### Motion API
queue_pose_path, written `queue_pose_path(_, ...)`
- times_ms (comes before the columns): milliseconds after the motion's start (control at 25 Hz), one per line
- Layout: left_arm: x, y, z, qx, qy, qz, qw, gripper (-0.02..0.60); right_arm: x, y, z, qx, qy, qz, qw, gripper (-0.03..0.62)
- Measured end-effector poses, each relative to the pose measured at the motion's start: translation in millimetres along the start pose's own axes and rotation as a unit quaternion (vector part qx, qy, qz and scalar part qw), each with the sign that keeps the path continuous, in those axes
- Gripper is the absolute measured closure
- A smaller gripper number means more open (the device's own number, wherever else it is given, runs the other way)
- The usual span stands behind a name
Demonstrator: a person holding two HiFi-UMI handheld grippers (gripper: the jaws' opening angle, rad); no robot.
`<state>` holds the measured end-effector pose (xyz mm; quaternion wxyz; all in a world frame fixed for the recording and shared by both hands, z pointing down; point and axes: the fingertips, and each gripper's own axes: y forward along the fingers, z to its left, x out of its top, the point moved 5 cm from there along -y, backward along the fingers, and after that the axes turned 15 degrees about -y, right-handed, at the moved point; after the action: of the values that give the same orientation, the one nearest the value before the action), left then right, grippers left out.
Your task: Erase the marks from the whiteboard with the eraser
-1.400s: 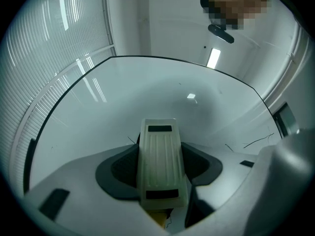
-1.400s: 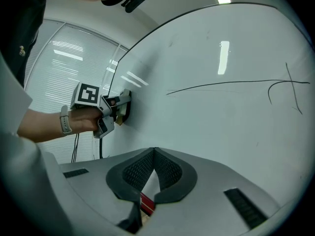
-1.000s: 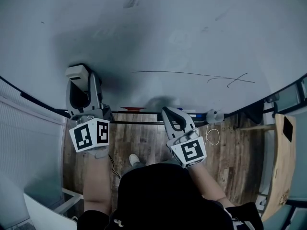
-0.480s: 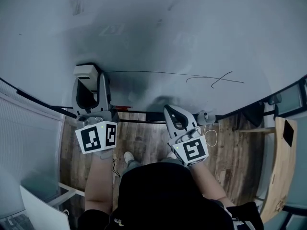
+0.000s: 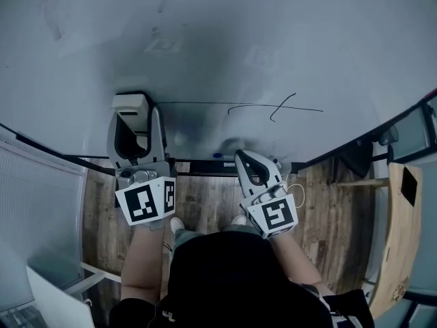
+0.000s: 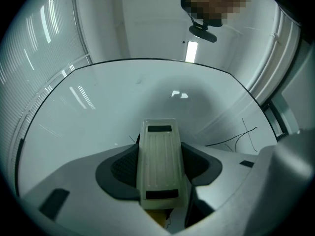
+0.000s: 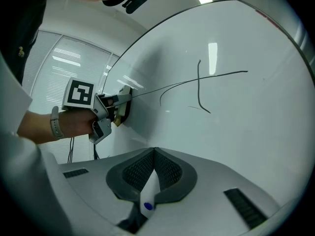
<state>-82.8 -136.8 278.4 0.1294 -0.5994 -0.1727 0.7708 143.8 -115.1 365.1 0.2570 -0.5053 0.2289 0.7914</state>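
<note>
Right here, my left gripper (image 5: 134,134) has its jaws clamped on the long sides of the cream eraser (image 6: 159,162). The eraser stands lengthwise between them, with its far end against the whiteboard (image 5: 293,39). My right gripper (image 7: 154,155) has its jaws pressed together on a slim white pen (image 7: 147,195) that has a blue dot on its near end. In the head view this gripper sits low, with its tips by the black rail (image 5: 205,162) along the board's bottom edge, and it is well apart from the eraser.

A thin black line (image 5: 198,103) starts just beside the eraser's right edge and runs rightward across the board. At its far end it passes through a curved stroke and a crossing stroke (image 5: 282,106). In the right gripper view the same line leads from the eraser over to the cross, while the left gripper view shows those strokes off to the right of the jaws.

Below the rail lies a wooden plank floor (image 5: 205,197) with a white loop of cable (image 5: 298,188) on it. Farther right stands a pale wooden panel (image 5: 399,238). Slatted blinds (image 7: 74,58) show beyond the board's left edge.
</note>
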Motion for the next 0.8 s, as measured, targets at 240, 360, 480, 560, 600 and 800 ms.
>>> queue_pose_path(240,-15.0,2.2,-82.0,-0.050,0.039,0.008,0.9980,0.326,-15.5,-29.4,-31.0,-0.009,0.006,0.002,1.000,0.568)
queue_pose_path(360,-22.3,5.2,-130.3,-0.062,0.007,0.020,0.9979,0.325,-24.8,-48.5,-47.7,-0.016,0.005,0.009,1.000,0.568)
queue_pose_path(480,-33.7,5.0,-167.4,-0.072,0.001,0.031,0.9969,0.325,-28.4,-67.5,-63.8,-0.027,0.004,0.002,1.000,0.566)
queue_pose_path(560,-39.8,5.0,-189.0,-0.083,-0.001,0.037,0.9959,0.325,-36.5,-83.0,-74.0,-0.036,0.004,0.014,0.999,0.568)
queue_pose_path(600,-42.6,5.0,-199.9,-0.091,-0.002,0.040,0.9951,0.325,-40.8,-90.9,-79.1,-0.041,0.005,0.023,0.999,0.567)
queue_pose_path(800,-56.1,4.4,-246.2,-0.122,0.001,0.056,0.9909,0.325,-50.6,-124.1,-99.4,-0.072,0.011,0.045,0.996,0.567)
